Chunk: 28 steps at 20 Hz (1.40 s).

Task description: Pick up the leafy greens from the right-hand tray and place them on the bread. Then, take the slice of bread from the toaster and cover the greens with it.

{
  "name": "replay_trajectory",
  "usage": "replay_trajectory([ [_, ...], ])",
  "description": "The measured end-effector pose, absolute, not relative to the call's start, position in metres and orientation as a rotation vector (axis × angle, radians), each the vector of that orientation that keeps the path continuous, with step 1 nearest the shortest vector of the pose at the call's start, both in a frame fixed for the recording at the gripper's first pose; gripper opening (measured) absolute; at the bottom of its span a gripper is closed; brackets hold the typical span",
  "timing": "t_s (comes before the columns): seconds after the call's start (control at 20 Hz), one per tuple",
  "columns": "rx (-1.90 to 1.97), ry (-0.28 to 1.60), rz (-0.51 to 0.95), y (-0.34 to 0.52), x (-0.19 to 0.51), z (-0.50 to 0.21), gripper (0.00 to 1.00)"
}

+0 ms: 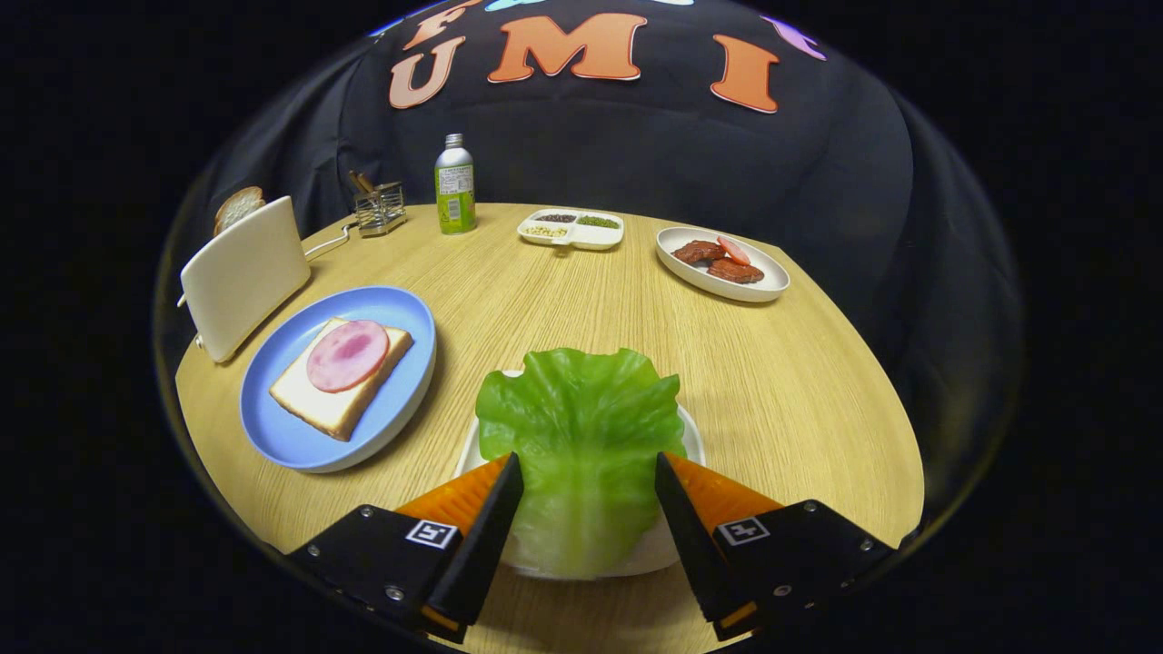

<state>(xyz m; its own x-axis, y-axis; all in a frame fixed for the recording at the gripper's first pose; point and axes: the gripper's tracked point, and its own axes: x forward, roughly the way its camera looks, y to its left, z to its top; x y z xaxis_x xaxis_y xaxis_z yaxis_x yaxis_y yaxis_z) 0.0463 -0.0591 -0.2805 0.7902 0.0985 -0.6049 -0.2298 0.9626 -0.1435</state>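
A green lettuce leaf lies on a white tray right in front of me. My gripper is open, its two fingers on either side of the leaf's pale stem end, not pressing it. To the left sits a blue plate holding a slice of bread topped with a round pink ham slice. Beyond the plate stands a white toaster with a second bread slice sticking out of its top.
At the table's far side stand a green bottle, a small wire rack, a divided white dish of seeds and an oval white plate with meat pieces. Bare wooden table lies between the plates.
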Motion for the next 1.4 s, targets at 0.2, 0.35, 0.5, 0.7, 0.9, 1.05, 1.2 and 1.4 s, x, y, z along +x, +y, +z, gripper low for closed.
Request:
replay_trajectory([
  [0.2, -0.187, 0.659, 0.202, -0.053, 0.046, -0.283, 0.73],
  [0.35, -0.159, 0.672, 0.209, -0.051, 0.046, -0.284, 0.60],
  [0.5, -0.158, 0.678, 0.187, -0.055, 0.047, -0.284, 0.48],
  [0.7, -0.183, 0.675, 0.181, -0.056, 0.048, -0.284, 0.18],
  [0.9, -0.234, 0.678, 0.182, -0.057, 0.050, -0.280, 0.02],
  [1.05, -0.251, 0.662, 0.172, -0.058, 0.053, -0.269, 0.01],
  [1.2, -0.222, 0.651, 0.160, -0.057, 0.054, -0.259, 0.01],
  [1.4, -0.205, 0.631, 0.153, -0.054, 0.055, -0.245, 0.01],
])
